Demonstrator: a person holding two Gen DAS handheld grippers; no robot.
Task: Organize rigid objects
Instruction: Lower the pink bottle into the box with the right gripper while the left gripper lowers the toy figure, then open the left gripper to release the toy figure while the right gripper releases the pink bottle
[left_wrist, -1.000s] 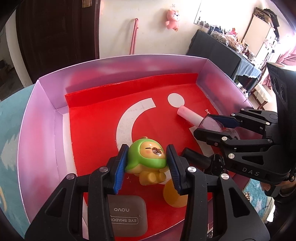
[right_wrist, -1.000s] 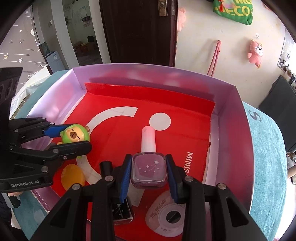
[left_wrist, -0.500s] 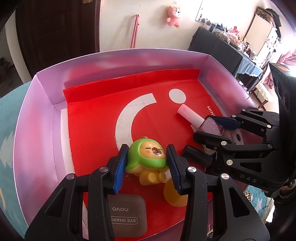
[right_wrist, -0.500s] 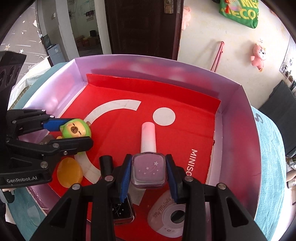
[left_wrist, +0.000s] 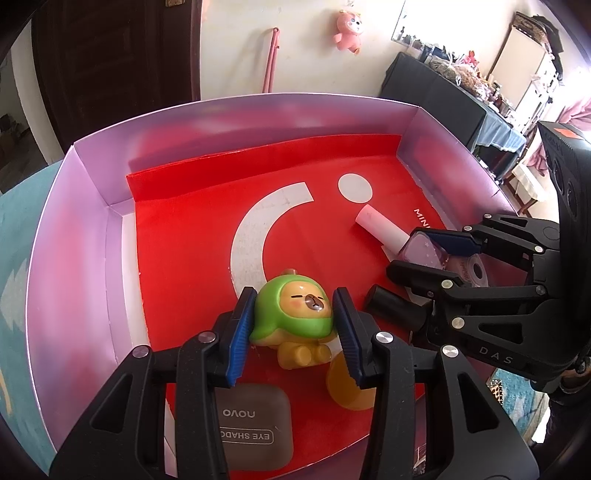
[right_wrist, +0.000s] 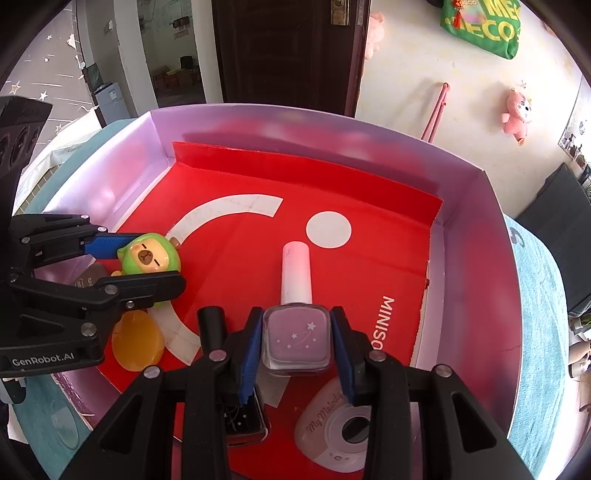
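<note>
My left gripper (left_wrist: 293, 328) is shut on a green-hooded bear figurine (left_wrist: 295, 314), held just above the red liner of the purple box (left_wrist: 66, 258). The figurine also shows in the right wrist view (right_wrist: 147, 256) between the left gripper's fingers (right_wrist: 107, 245). My right gripper (right_wrist: 295, 345) is shut on a purple nail polish bottle (right_wrist: 295, 339) with a pink cap (right_wrist: 295, 269), low over the liner. The bottle also shows in the left wrist view (left_wrist: 421, 247).
In the box lie a grey eye shadow case (left_wrist: 251, 424), an orange egg-shaped piece (right_wrist: 136, 343), a black bottle (left_wrist: 395, 306), a dark square bottle (right_wrist: 243, 421) and a white My Melody tape case (right_wrist: 332, 432). A teal cloth (right_wrist: 543, 332) surrounds the box.
Both grippers have drawn back a little toward the box's near side, each still holding its object. The box looks slightly farther away in both views.
</note>
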